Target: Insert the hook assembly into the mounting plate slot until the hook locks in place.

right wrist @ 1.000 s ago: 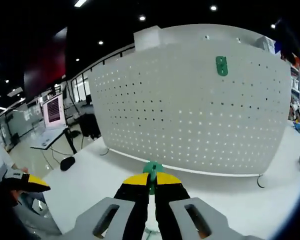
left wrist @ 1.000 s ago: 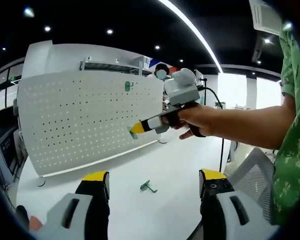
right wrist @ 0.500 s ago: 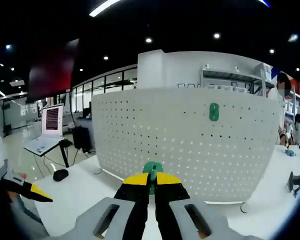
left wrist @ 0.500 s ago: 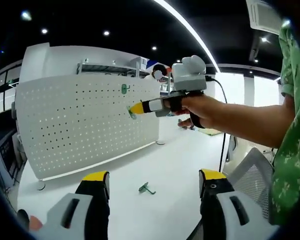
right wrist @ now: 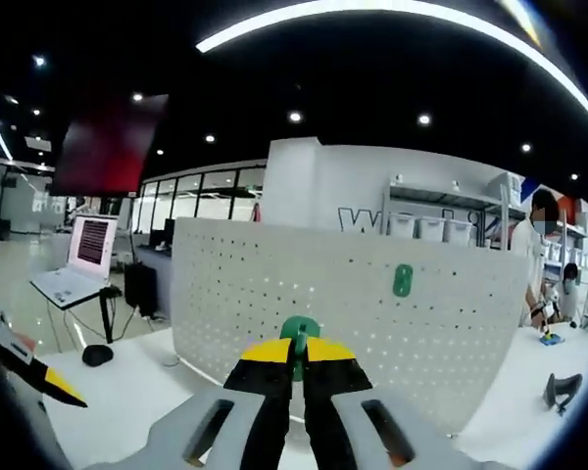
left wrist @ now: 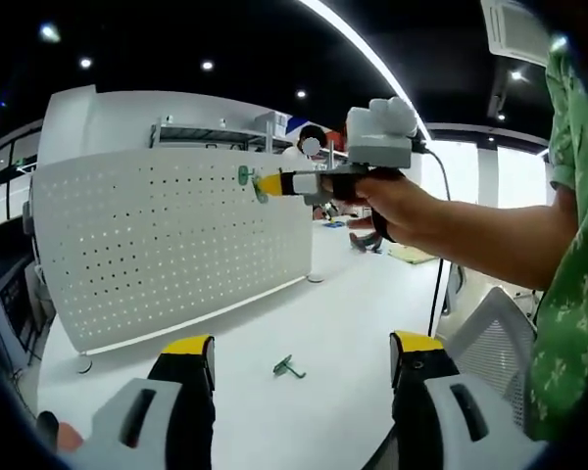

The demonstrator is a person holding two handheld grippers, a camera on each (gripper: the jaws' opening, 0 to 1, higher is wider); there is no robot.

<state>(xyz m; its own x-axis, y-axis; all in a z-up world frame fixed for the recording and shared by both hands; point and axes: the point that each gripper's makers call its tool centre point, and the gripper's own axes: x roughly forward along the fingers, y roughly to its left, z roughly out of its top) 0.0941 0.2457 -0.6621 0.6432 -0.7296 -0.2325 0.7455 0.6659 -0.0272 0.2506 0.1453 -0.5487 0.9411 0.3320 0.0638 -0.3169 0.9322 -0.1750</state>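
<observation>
You are holding the green hook assembly (right wrist: 298, 331) in the right hand-held gripper (right wrist: 296, 354), whose yellow-tipped jaws are closing fully on it with only its rounded top showing above them at lower centre of the right gripper view. In the left gripper view, the same right hand-held gripper (left wrist: 270, 184) is sitting at upper centre, with the hook's green tip just beside the green mounting plate (left wrist: 244, 175) on the white pegboard (left wrist: 167, 245).

Handling: the hook assembly is looking like a small, light, rigid plastic part. Judge it as stiff enough to be pushed, yet prone to pivoting between flat pads if the tip catches off-line. Keep hold on its flat body, leaving the insertion end free.

In the right gripper view, the mounting plate (right wrist: 403, 280) is appearing right of centre on the pegboard (right wrist: 353, 323), above and to the right of the jaws. Whether the hook is touching the slot cannot be told.

The left hand-held gripper (left wrist: 302, 364) is standing wide open at the bottom of its view, holding nothing. A second green hook (left wrist: 289, 366) is lying on the white worktop (left wrist: 304, 323) between its jaws.
</observation>
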